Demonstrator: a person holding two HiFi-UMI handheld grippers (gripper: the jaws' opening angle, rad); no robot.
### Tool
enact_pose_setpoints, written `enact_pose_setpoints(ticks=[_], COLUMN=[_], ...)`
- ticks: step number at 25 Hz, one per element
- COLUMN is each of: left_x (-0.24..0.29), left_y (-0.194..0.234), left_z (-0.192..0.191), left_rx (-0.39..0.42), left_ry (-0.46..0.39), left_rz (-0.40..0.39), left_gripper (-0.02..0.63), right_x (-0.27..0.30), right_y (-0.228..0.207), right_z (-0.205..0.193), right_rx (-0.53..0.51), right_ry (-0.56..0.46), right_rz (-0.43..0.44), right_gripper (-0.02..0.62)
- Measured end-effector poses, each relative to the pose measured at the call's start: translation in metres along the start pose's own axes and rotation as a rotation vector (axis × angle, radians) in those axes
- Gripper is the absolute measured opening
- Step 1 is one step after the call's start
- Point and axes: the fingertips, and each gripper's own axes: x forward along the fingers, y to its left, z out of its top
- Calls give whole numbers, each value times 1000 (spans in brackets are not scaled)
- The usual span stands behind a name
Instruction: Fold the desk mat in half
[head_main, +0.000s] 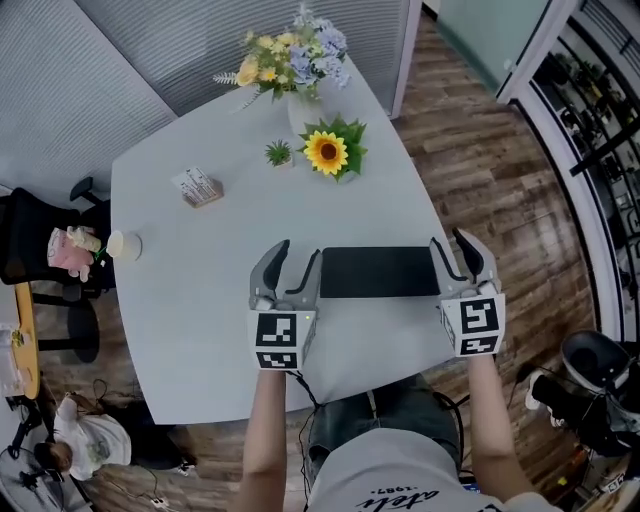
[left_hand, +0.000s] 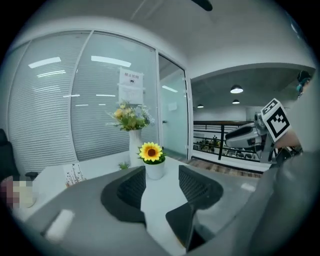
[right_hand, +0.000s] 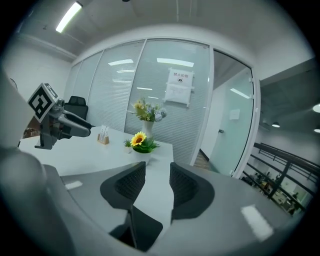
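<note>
the left gripper (head_main: 300, 252) is being held with its jaws spread, nothing pinched between them. the right gripper (head_main: 448, 242) is being held likewise, jaws apart and empty. the black desk mat (head_main: 378, 272) is being seen lying on the white table (head_main: 200, 330) between the two grippers. beyond it, a potted sunflower (head_main: 328, 152) and a vase of flowers (head_main: 295, 60) are being shown near the far edge.

white table (head_main: 200, 340), black desk mat (head_main: 380, 272), sunflower pot (head_main: 327, 152), flower vase (head_main: 296, 80), perhaps a cup (head_main: 124, 245)
</note>
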Motion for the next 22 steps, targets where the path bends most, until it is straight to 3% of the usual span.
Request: enact_pose_setpoints(ticks=[5,9,13,22], left_x=[-25,-43,-60,-83], left_y=[1,6,6,9], left_z=[30,47,55,71], left_rx=[-53,-75,-83,-103], left_ry=[-77,-153,-144,-210], left_rz=[30,84,116,195], left_gripper=[207,153,105,2], right_x=[-24,-40,-57,-83], right_y=[1,0,-3,-5], right_z=[31,46,59,70], right_rx=[26,61,83,115], right_ry=[-86,-143,-185,-230], right_rz=[-58,-92,-124,-155], right_gripper=[147,133,117,93])
